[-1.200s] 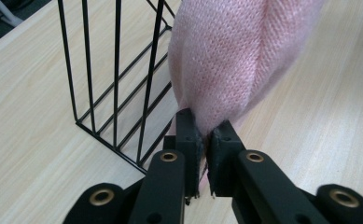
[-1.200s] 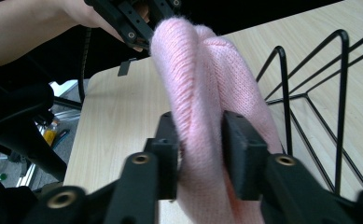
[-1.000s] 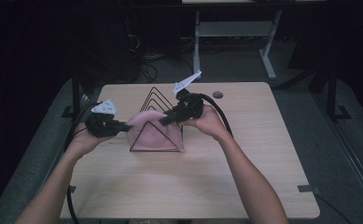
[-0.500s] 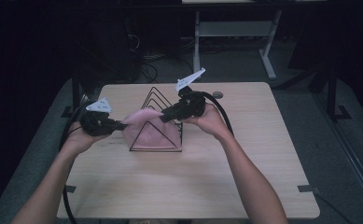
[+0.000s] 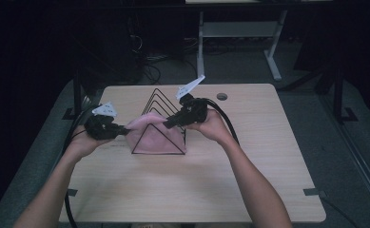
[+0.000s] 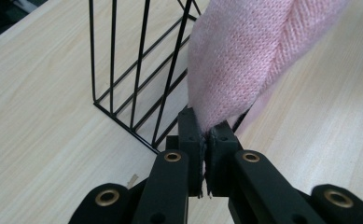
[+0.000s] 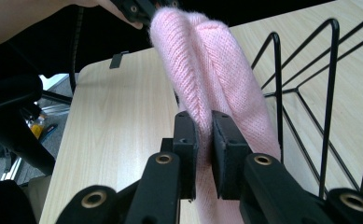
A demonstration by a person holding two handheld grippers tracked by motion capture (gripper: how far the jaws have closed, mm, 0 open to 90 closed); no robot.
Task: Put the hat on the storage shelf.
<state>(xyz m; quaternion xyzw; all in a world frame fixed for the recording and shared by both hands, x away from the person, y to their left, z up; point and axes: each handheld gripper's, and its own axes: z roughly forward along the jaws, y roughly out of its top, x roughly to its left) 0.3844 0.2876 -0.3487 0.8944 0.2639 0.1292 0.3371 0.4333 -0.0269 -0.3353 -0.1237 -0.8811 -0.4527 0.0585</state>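
Observation:
A pink knit cloth (image 5: 150, 137) hangs across the front triangle of a black wire rack (image 5: 161, 97) in the middle of the table. My left gripper (image 5: 121, 129) is shut on the cloth's left end. In the left gripper view its pads (image 6: 191, 133) pinch the cloth (image 6: 244, 60) beside the rack's wires (image 6: 137, 70). My right gripper (image 5: 167, 123) has just closed further and is shut on a fold of the cloth (image 7: 216, 70) near the rack's top. Its pads (image 7: 186, 135) press on that fold, which stretches between the two grippers.
The wooden table (image 5: 249, 190) has a round cable hole (image 5: 222, 96) at the back right. Black cables trail from both grippers. Desk legs and dark floor lie beyond the table's far edge. The rack's wire dividers (image 7: 328, 70) stand close to the right of my right gripper.
The cloth, spread over the front triangle before, is now drawn out to the left between the two grippers. The right gripper has shifted slightly; the left hand has stayed put.

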